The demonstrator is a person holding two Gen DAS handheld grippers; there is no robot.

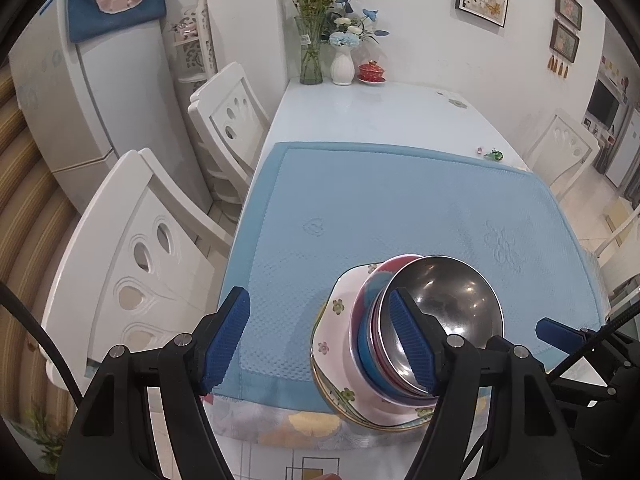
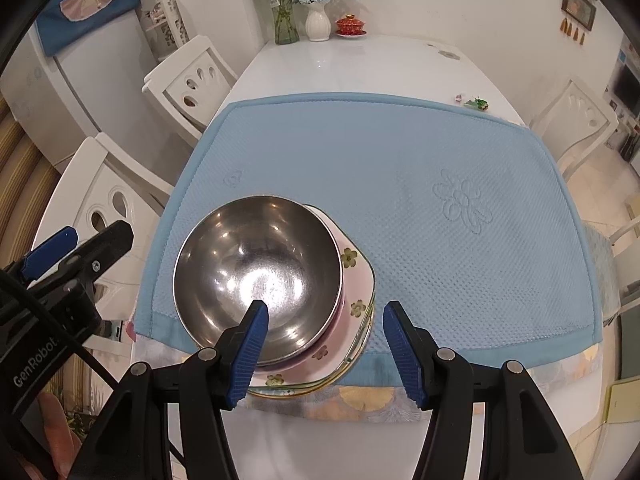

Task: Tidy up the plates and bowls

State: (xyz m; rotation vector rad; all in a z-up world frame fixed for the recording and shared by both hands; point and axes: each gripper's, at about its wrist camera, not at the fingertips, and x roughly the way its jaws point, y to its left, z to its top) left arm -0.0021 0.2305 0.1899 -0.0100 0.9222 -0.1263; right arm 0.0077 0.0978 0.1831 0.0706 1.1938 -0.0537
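Nesting atop the plates [image 2: 352, 276], the steel bowl [image 2: 256, 272] is straddled at its near rim by the right gripper [image 2: 324, 354]; both jaws are held wide, empty; the left gripper [image 1: 324, 340] is offset leftward.

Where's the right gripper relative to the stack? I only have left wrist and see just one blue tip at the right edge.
Observer: In the right wrist view the right gripper is open at the stack's near side, with one pad over the steel bowl and the other outside the floral plate.
Operator: Is it gripping anything?
Observer: No. Neither pad presses on anything.
Operator: My right finger overlaps the bowl here. Contact?
Observer: No. From that side the left gripper sits off to the bowl's left, with a visible gap between them.
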